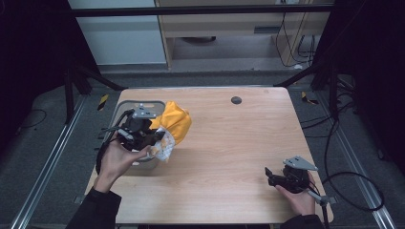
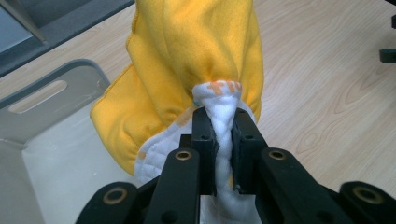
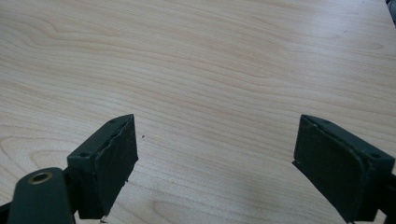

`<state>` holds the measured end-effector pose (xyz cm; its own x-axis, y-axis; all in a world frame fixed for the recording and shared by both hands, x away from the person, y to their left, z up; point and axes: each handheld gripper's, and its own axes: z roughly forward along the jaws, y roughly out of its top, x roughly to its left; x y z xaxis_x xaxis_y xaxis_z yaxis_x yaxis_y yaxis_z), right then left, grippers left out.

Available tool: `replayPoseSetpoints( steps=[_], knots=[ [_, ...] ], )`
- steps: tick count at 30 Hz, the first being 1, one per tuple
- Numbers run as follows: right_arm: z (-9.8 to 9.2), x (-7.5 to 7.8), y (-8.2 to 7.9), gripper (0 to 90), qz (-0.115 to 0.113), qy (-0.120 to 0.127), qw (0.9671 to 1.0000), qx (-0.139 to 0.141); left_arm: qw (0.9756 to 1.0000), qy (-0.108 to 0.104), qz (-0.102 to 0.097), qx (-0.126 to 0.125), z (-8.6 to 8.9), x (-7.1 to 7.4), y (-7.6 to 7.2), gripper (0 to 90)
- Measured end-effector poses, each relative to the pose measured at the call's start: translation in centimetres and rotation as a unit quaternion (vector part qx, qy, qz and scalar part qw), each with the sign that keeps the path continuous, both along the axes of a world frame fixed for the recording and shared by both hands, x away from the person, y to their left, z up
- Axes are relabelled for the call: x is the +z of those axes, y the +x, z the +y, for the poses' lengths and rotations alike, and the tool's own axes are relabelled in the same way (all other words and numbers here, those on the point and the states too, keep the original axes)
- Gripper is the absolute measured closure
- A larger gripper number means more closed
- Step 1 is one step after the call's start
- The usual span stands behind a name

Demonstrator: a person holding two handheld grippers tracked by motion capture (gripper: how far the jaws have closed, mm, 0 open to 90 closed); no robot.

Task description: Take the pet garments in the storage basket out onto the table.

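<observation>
The left gripper [image 2: 220, 140] pinches a twisted white fold of a yellow cloth [image 2: 196, 60] (white quilted lining, orange print) between its fingers [image 2: 204, 140], holding it above the edge of a grey bin [image 1: 125, 107] at the worktop's [image 1: 229, 143] left side. The right gripper [image 3: 215, 163] hangs over bare wood, fingers [image 3: 107, 163] spread wide apart.
</observation>
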<state>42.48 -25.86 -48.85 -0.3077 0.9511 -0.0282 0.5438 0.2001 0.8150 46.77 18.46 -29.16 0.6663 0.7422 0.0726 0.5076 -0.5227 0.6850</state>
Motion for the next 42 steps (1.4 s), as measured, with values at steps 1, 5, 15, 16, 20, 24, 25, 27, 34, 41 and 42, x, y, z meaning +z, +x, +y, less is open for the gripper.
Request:
replayPoseSetpoints(
  steps=[1,5,15,16,20,24,25,27,34,41,42],
  knots=[
    [0.0,0.0,0.0,13.3,-0.001,0.0,1.0,0.0,1.0,-0.003,0.001,-0.002,-0.3,0.0,0.0,82.1],
    [0.0,0.0,0.0,13.3,0.0,0.002,1.0,-0.001,0.9999,-0.001,0.003,-0.015,-1.3,-0.2,-0.1,82.1],
    [-0.1,0.0,0.0,13.2,-0.002,0.001,1.0,-0.001,0.999,0.007,0.006,-0.045,-3.4,-0.9,-0.4,82.1],
    [-0.1,0.0,0.0,13.2,-0.003,0.0,1.0,-0.001,0.9988,0.008,0.006,-0.049,-3.6,-1.0,-0.4,82.1],
    [-0.1,0.1,0.0,13.2,-0.003,0.0,1.0,0.0,0.998,0.009,0.01,-0.062,-4.3,-1.6,-0.5,82.1],
    [-0.2,0.1,0.0,13.2,-0.005,0.001,1.0,-0.002,0.9975,0.006,0.012,-0.07,-5.2,-2.3,-0.4,82.1],
    [-0.2,0.1,0.0,13.2,-0.003,0.005,1.0,-0.003,0.9972,0.005,0.014,-0.073,-5.4,-2.5,-0.4,82.1],
    [-0.2,0.1,0.0,13.2,-0.003,0.004,1.0,-0.003,0.9966,0.008,0.017,-0.08,-5.8,-3.0,-0.3,82.0],
    [-0.3,0.1,0.0,13.2,-0.003,0.003,1.0,-0.006,0.9946,0.013,0.029,-0.099,-7.3,-4.6,-0.1,82.0],
    [-0.3,0.1,0.0,13.2,-0.003,0.002,1.0,-0.006,0.9928,0.018,0.039,-0.112,-8.3,-6.0,0.0,82.0],
    [-0.4,0.1,0.0,13.2,-0.003,0.001,1.0,-0.006,0.9924,0.02,0.042,-0.114,-8.5,-6.2,0.0,82.0]
  ],
)
